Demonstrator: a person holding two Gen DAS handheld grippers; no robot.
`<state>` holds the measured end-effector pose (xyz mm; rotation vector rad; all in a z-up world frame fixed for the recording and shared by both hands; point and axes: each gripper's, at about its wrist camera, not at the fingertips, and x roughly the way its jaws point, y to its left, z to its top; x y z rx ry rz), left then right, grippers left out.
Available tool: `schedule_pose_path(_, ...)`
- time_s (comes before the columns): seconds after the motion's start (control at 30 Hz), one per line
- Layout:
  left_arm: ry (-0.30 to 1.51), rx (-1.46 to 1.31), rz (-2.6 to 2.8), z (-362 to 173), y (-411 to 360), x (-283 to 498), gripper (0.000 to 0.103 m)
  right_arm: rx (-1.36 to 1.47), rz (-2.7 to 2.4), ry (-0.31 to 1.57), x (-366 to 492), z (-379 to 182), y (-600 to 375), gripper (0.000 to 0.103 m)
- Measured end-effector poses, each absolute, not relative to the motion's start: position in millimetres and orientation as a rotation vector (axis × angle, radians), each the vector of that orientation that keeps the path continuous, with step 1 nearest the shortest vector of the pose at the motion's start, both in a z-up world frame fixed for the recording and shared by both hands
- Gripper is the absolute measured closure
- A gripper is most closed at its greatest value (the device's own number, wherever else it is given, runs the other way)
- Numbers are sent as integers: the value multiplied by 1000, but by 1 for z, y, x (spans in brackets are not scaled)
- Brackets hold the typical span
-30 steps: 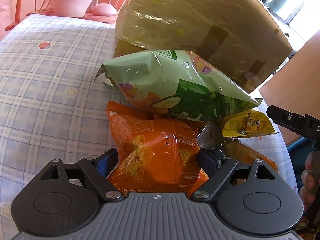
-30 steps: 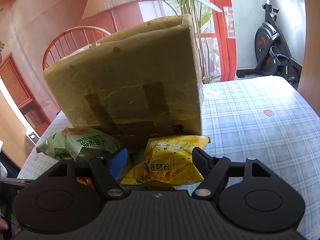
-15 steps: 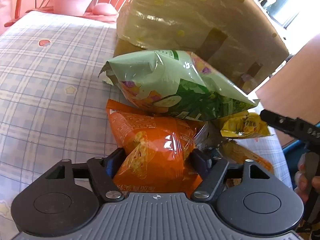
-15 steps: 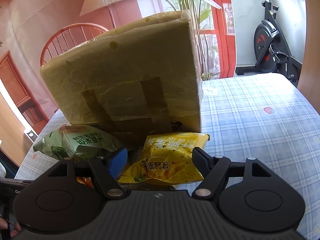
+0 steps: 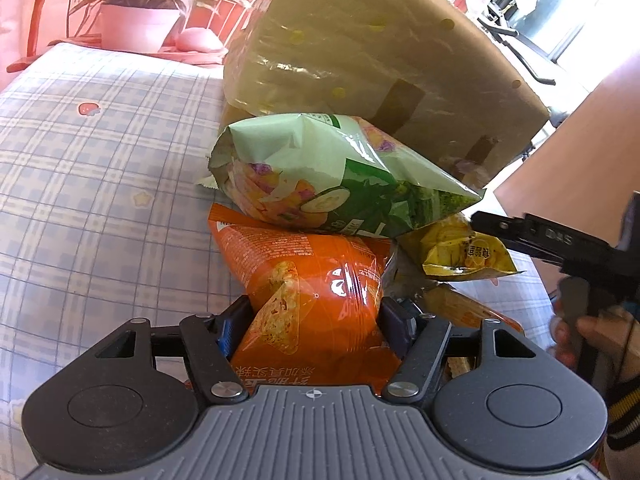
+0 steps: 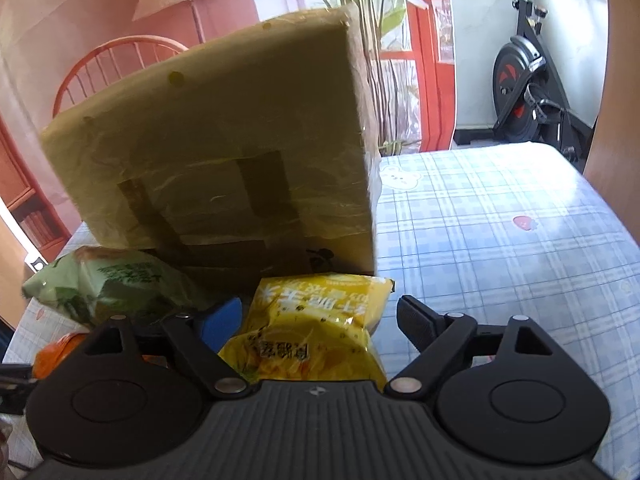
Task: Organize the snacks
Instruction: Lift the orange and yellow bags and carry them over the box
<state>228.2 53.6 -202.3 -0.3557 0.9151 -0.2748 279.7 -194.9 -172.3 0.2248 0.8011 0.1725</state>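
An orange snack bag point(image 5: 312, 264) lies on the checked tablecloth point(image 5: 100, 184), and my left gripper point(image 5: 316, 316) is closing on it, both pads pressing its sides. A green snack bag point(image 5: 320, 176) rests on top of the orange one's far end, against a brown cardboard box point(image 5: 360, 48). A yellow snack bag point(image 6: 316, 328) sits between the fingers of my right gripper point(image 6: 316, 310), whose jaws are opening. The blue left pad is near the bag and the right pad stands clear of it. The green bag point(image 6: 112, 284) lies left of it.
The plastic-wrapped box point(image 6: 224, 152) stands tilted just behind the bags. Another flat orange pack point(image 5: 460, 308) lies under the yellow bag point(image 5: 460, 252). A potted plant point(image 5: 136, 28) and a chair point(image 6: 120, 60) stand beyond the table. An exercise bike point(image 6: 528, 80) is at the far right.
The left jaws closed in from wide apart onto the orange bag. The right jaws spread wider around the yellow bag, and the right gripper edged closer to the box.
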Motion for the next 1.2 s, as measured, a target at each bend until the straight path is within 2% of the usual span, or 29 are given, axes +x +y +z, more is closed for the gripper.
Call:
schedule_pose_path(0.4, 892, -367, -285, -194, 57, 220, 33, 325, 178, 913, 304, -200, -192, 16)
schedule_pose_path(0.5, 889, -373, -288, -194, 60, 219, 33, 326, 180, 907, 303, -199, -192, 23)
schedule_pose_path(0.63, 882, -388, -286, -192, 64, 216, 33, 328, 176, 887, 297, -194, -193, 27)
schedule_pose_path(1.2, 821, -396, -275, -169, 75, 192, 33, 351, 162, 781, 261, -162, -203, 27)
